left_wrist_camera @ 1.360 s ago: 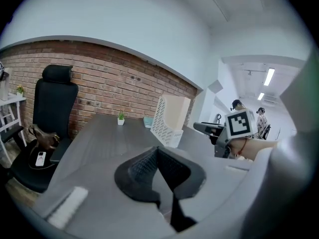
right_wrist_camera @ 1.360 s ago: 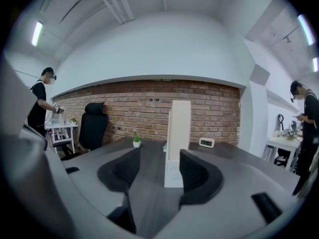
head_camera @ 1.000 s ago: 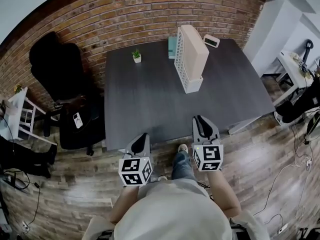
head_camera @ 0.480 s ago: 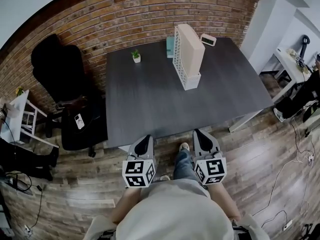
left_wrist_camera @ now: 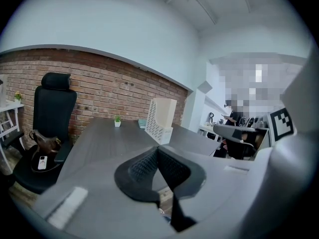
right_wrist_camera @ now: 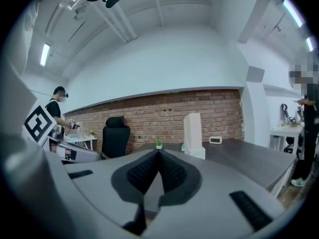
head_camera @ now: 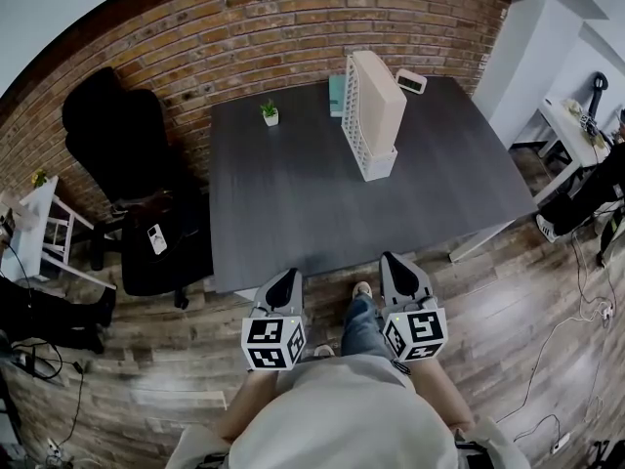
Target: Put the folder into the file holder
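Observation:
A white lattice file holder [head_camera: 357,133] stands at the far middle of the dark desk [head_camera: 293,203], with a cream folder [head_camera: 381,101] upright inside it. The left gripper view has the file holder [left_wrist_camera: 160,121] far beyond the jaws, and so does the right gripper view, where the holder [right_wrist_camera: 193,136] is small. My left gripper [head_camera: 290,274] is by the desk's near edge, shut and empty. My right gripper [head_camera: 393,258] is beside it, also shut with nothing in it. The pads meet in both gripper views, left gripper [left_wrist_camera: 158,149] and right gripper [right_wrist_camera: 159,152].
A small potted plant [head_camera: 270,113], a teal object [head_camera: 336,94] and a little clock [head_camera: 411,81] sit at the desk's far edge by the brick wall. A black office chair [head_camera: 127,154] stands left of the desk. A person [right_wrist_camera: 57,116] is at another table.
My right gripper has drawn back from over the desk's near edge toward my body. The left gripper has hardly shifted. The holder and folder have not moved.

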Demonstrator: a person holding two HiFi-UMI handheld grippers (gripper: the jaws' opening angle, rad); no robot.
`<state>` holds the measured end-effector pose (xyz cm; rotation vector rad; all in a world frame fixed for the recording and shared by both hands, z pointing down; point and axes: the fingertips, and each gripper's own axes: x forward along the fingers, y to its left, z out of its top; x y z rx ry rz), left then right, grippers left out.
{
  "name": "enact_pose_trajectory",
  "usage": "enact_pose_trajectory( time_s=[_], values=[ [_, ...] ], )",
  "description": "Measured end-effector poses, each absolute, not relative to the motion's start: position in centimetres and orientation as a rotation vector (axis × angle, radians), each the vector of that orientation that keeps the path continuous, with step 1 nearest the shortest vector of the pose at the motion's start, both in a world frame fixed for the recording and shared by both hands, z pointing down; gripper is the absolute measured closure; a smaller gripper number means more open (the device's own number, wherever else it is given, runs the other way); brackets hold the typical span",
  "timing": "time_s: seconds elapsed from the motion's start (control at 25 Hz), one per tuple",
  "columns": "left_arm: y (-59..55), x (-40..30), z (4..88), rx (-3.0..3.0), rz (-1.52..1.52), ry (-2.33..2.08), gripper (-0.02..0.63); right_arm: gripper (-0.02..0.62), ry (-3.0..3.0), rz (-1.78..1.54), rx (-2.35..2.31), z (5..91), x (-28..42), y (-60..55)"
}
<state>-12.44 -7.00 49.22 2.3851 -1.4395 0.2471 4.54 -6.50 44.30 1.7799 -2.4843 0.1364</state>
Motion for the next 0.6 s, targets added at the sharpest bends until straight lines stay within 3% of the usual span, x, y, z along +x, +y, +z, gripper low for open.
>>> enact_pose_trajectory(
  time_s=[0.6],
  values=[
    [-7.27, -12.43, 49.89, 2.378, 0.272, -1.44, 0.595, 0.594, -2.521, 0.173, 1.688, 44.89, 4.23, -7.0]
  ],
)
